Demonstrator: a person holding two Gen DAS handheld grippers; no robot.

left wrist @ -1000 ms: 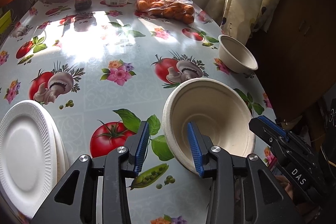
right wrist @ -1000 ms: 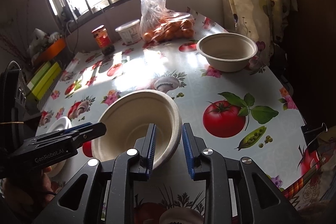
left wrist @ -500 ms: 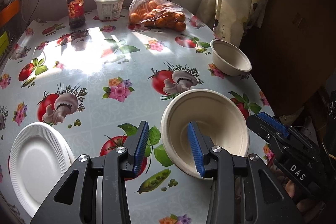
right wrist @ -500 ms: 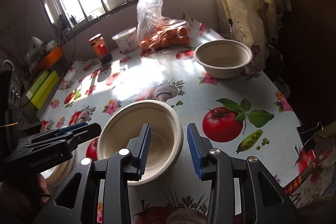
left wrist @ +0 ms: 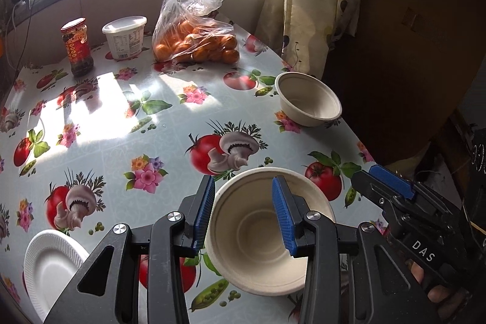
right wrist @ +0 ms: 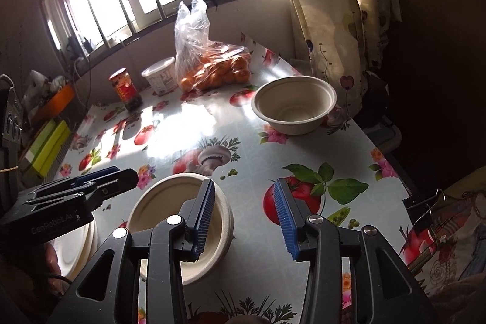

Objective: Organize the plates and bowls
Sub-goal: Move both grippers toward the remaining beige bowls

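White plate stack [left wrist: 51,269] at table's near left edge, by the left gripper's handle in the right view. Near bowl [left wrist: 261,236] sits upright on the tablecloth [left wrist: 170,126], to the right of the plates, near front edge. Left gripper [left wrist: 243,214] over it: jaws parted, left pad outside the rim, right pad inside the bowl, neither pressing, so released. Right gripper [right wrist: 246,217] just right of that bowl: jaws have just been opening; left pad overlaps the bowl's right rim, right pad over bare cloth, nothing gripped, released. Far bowl [right wrist: 293,104] upright near the table's right edge, well apart from near bowl, by the curtain [right wrist: 331,8]. Back of table, left to right: red-label jar [left wrist: 77,46], white tub [left wrist: 124,37], clear bag of oranges [left wrist: 194,23], tub between jar and bag. Sun patch on cloth mid-left.
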